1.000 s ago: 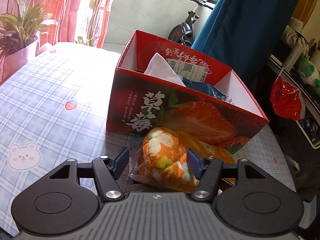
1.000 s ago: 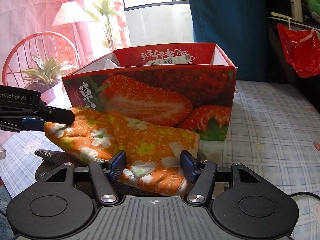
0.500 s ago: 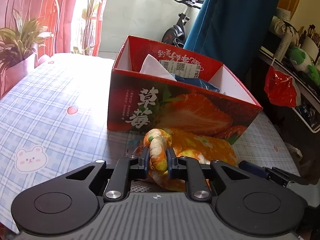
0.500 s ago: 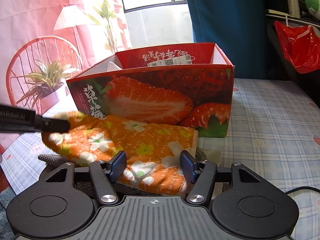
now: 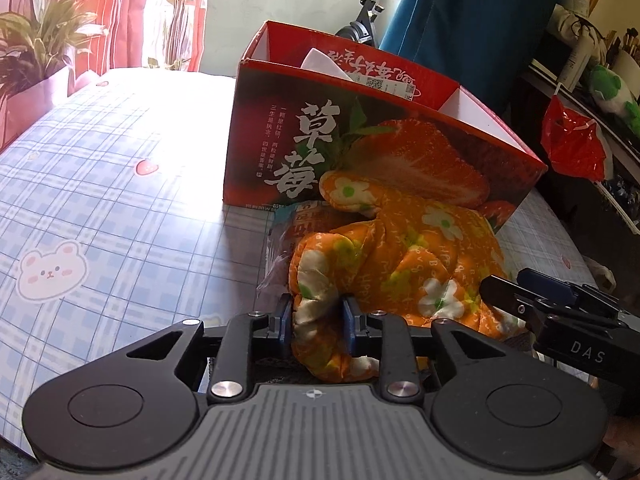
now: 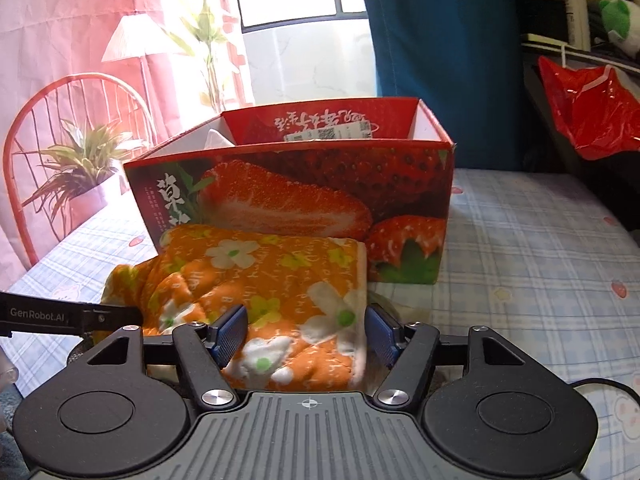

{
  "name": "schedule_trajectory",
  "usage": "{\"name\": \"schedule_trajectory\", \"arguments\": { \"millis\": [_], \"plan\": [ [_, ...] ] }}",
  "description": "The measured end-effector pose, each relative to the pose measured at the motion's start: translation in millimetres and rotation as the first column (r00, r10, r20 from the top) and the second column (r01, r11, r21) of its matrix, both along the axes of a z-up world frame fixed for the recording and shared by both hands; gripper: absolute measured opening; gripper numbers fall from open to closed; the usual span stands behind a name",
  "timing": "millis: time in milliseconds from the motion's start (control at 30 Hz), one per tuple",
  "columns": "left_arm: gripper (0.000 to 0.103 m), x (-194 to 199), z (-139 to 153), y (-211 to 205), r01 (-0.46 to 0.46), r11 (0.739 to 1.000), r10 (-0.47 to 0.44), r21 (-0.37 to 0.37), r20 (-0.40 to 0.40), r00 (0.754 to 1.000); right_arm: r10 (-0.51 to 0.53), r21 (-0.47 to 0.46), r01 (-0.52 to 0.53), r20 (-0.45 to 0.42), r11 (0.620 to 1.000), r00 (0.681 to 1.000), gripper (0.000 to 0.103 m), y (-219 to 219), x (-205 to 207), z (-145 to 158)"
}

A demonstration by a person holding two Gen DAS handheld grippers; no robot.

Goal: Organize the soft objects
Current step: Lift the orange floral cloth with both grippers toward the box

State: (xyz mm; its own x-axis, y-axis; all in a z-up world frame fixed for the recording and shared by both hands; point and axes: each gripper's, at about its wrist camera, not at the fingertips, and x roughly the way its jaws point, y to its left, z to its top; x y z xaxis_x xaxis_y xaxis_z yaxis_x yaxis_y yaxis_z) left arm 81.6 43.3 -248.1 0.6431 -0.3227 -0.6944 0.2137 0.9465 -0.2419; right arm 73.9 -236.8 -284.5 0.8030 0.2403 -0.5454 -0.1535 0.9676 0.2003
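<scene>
Two close wrist views, shared box

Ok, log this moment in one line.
left gripper: opening, orange floral cloth between fingers | right gripper: opening, straddles cloth | strawberry box: behind cloth

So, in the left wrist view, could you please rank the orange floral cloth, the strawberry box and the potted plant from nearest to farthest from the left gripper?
1. Orange floral cloth: a fold sits between the left gripper fingers, whose jaws are opening.
2. Strawberry box: just behind the cloth, centre.
3. Potted plant: far left, beyond the table edge.
</scene>
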Motion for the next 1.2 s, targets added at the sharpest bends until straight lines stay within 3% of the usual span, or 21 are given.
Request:
{"name": "schedule_trajectory", "arguments": {
  "millis": [367, 433, 767, 900, 1200],
  "plan": [
    [0.031, 0.2, -1.1, -4.7, 0.004, 1.000, -0.004, 0.018, 0.005, 1.000, -0.015, 0.077, 0.019, -0.048, 0.997, 0.999, 0.064, -9.7, 3.7, -10.5],
    [0.032, 0.6, -1.2, -5.0, 0.003, 1.000, -0.003, 0.018, 0.004, 1.000, -0.007, 0.073, 0.010, -0.045, 0.997, 0.999, 0.056, -8.4, 3.2, -9.0],
    [0.033, 1.1, -2.4, -5.8, 0.002, 1.000, -0.002, 0.023, 0.005, 1.000, 0.027, 0.041, -0.026, -0.018, 0.999, 0.999, 0.037, -2.1, -0.7, -2.6],
    [0.033, 0.1, -3.3, -7.3, 0.001, 1.000, -0.001, 0.028, 0.011, 1.000, 0.009, 0.044, -0.009, 0.011, 0.999, 1.000, 0.015, -5.3, -4.1, 1.5],
    [0.033, -0.1, -3.0, -8.8, 0.003, 0.999, -0.004, 0.043, 0.018, 1.000, 0.076, 0.029, -0.078, 0.058, 0.997, 0.995, 0.012, 4.1, -6.8, 9.0]
  ]
}}
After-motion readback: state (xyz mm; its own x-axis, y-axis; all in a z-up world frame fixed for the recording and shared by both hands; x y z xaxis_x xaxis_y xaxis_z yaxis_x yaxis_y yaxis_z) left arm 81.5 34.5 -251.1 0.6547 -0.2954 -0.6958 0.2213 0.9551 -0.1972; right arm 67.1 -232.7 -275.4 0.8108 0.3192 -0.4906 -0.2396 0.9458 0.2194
